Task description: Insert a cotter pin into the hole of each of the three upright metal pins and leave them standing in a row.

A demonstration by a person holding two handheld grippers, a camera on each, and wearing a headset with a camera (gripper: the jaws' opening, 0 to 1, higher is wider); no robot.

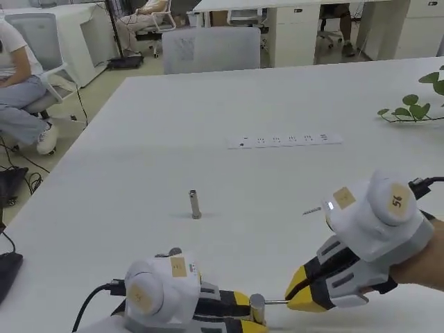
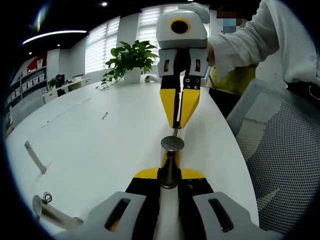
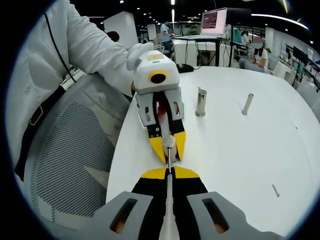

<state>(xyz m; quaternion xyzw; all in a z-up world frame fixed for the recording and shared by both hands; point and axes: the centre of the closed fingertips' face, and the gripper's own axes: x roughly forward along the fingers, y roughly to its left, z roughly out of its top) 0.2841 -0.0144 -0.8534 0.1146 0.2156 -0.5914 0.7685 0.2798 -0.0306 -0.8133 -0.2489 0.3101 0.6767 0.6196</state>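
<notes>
Nearest me, my left gripper (image 1: 251,310) clamps an upright metal pin (image 2: 171,159) while my right gripper (image 1: 293,300) pinches a cotter pin (image 1: 275,302) at its head.

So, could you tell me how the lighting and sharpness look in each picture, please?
Head view: even, soft light, only a faint shadow beside the upright silver metal pin, all sharp. Left gripper view: fisheye curves the white table edge, windows glare behind the leafy green potted plant. Right gripper view: same curving, ceiling lamps flare.
</notes>
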